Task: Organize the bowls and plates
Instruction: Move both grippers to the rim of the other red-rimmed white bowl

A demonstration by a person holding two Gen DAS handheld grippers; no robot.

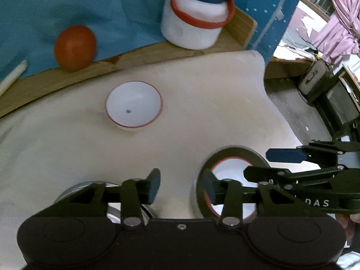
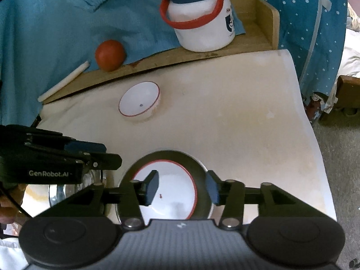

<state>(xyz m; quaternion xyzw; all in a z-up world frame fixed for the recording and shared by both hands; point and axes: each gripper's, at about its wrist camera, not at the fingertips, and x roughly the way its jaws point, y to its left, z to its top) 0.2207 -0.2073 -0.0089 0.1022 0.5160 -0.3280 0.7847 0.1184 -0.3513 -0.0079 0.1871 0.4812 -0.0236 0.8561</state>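
— Blue-padded, both of them: the right gripper (image 2: pixel 182 190) hangs with fingers spread wide, holding nothing, over a white bowl (image 2: pixel 166 191) with a red rim, which sits inside a dark plate (image 2: pixel 200 168).
— And the left gripper (image 1: pixel 182 186)?
— Wide apart too, empty, just beside that plate, with a glass dish (image 2: pixel 67 189) under it.
— How many bowls?
— Two. The second bowl (image 2: pixel 139 101) stands alone farther back, mouth up, tipped slightly.
— Room around it?
— Bare cream surface (image 2: pixel 247 123) to the right, up to its edge. Behind, a wooden ledge (image 2: pixel 157 60) carries an orange ball (image 2: pixel 110 55), a white stick (image 2: pixel 64 82) and a white jar (image 2: pixel 202 29).
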